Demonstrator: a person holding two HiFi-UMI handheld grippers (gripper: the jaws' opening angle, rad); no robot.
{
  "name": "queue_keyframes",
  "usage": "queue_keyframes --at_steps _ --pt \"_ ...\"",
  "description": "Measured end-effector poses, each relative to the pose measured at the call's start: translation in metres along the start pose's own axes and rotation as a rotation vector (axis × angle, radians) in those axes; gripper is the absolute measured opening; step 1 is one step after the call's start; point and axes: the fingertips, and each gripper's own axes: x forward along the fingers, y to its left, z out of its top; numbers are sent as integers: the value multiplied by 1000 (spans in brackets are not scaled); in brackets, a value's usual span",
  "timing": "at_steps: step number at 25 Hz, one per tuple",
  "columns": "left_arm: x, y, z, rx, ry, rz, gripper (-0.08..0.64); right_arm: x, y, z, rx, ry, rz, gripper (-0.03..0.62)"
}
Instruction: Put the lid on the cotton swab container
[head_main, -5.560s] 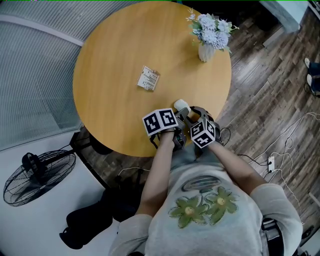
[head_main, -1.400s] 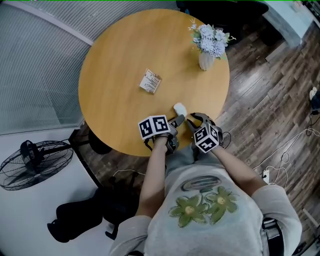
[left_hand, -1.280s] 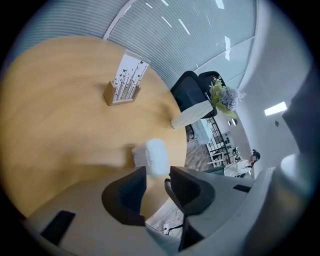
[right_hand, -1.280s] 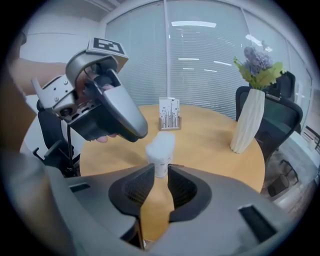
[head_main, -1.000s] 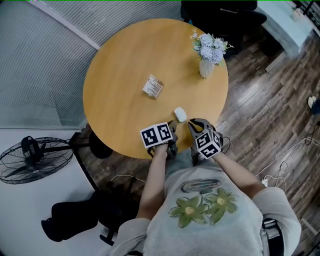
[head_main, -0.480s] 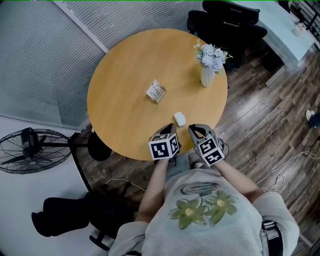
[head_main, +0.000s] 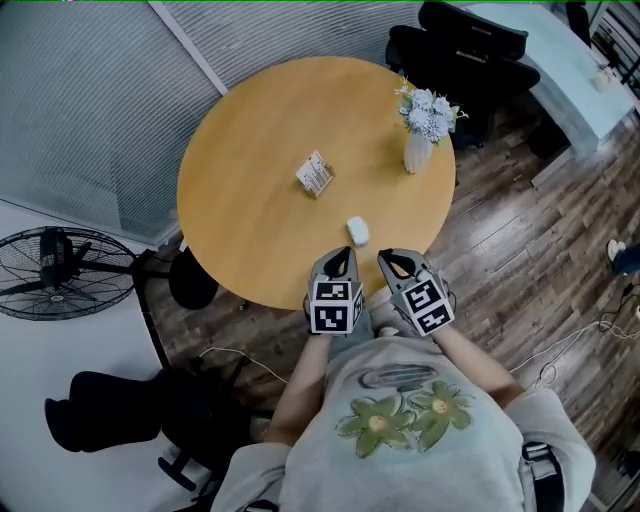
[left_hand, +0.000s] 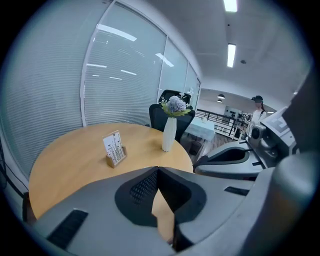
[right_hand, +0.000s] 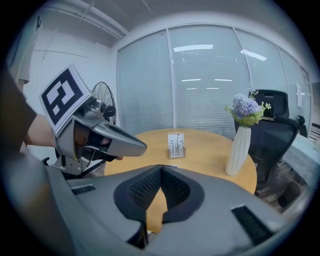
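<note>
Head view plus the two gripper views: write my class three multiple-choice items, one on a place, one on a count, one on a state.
1. Where does the white container lie?
A. On the table, near the edge where the left gripper and right gripper hover.
B. At the table's middle.
C. On the floor.

2. How many things stand on the table?
A. Two.
B. Three.
C. Five.

3. How do the left gripper's jaws stand?
A. Wide apart.
B. Shut, empty.
C. Shut on the container.

Key:
1 A, it sits just beyond the jaw tips.
2 B, the container, the card stand and the flower vase.
3 B, the tips meet with nothing between them.
</note>
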Motion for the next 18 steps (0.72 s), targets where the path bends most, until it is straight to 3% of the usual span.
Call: queue_keyframes --at_steps 18 --pt "-23 -10 -10 20 -19 9 0 -14 21 10 -28 -27 37 -3"
